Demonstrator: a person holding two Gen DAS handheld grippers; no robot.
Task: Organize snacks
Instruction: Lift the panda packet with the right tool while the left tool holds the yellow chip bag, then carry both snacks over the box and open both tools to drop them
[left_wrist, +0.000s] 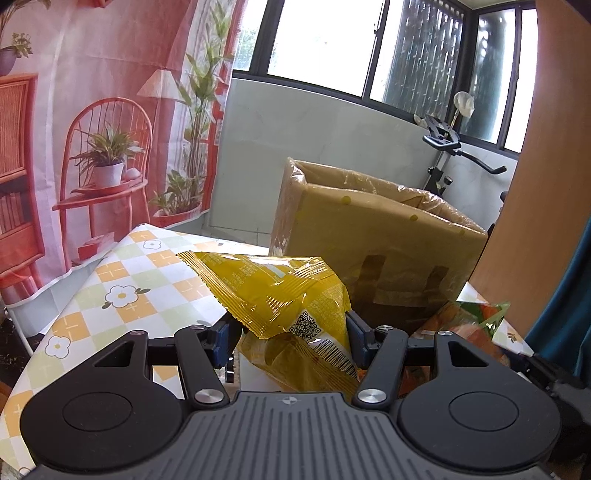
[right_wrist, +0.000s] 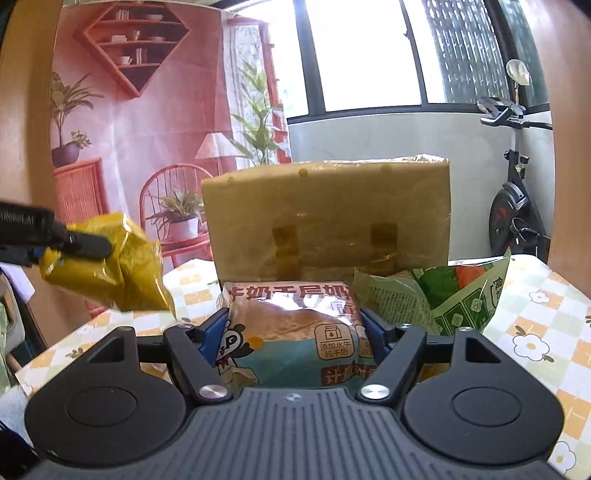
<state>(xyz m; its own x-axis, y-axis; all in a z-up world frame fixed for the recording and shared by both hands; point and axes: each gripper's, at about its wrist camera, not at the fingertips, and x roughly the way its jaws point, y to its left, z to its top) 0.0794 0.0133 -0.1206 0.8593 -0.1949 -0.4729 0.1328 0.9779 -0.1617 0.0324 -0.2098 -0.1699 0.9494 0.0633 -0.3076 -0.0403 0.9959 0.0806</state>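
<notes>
My left gripper (left_wrist: 288, 332) is shut on a yellow snack bag (left_wrist: 273, 291), lifted above the checkered tablecloth (left_wrist: 122, 273). From the right wrist view the same yellow bag (right_wrist: 118, 269) hangs at the left in the left gripper's fingers (right_wrist: 85, 243). My right gripper (right_wrist: 291, 332) is shut on a packaged bread loaf (right_wrist: 295, 325) with a teal and orange label. The open cardboard box (left_wrist: 380, 240) wrapped in tape stands just beyond both grippers; its front wall (right_wrist: 328, 218) faces the right gripper. A green snack bag (right_wrist: 443, 295) lies at the box's foot, to the right of the bread.
An orange and green packet (left_wrist: 476, 328) lies right of the left gripper. A printed pink backdrop (left_wrist: 92, 129) hangs behind the table's left side. An exercise bike (right_wrist: 517, 206) stands by the window at the right. A wooden panel (left_wrist: 546, 166) rises at the right.
</notes>
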